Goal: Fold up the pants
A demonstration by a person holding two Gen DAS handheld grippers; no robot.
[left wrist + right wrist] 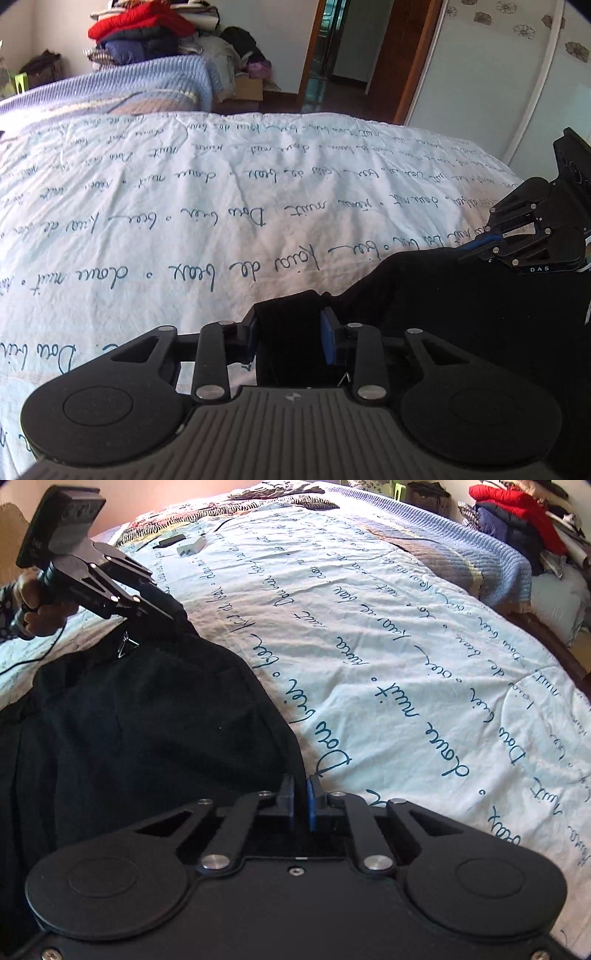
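Note:
Black pants [443, 314] lie bunched on a pale blue bedspread [221, 184] printed with handwriting. In the left wrist view my left gripper [290, 332] is shut on a thick fold at the pants' edge, black cloth filling the gap between its blue pads. My right gripper [476, 247] shows at the far right, tips down on the same edge. In the right wrist view the pants [147, 720] fill the left side, and my right gripper [300, 795] is shut on a thin bit of their edge. My left gripper [173, 614], held by a hand [29, 602], grips the far corner.
The bedspread [406, 646] stretches away beyond the pants. A ribbed blue blanket [129, 88] covers the bed's far end. Piled clothes [140, 33] stand behind it, near a doorway [343, 48] and a wardrobe door [480, 74]. A small white box [190, 546] lies on the bed.

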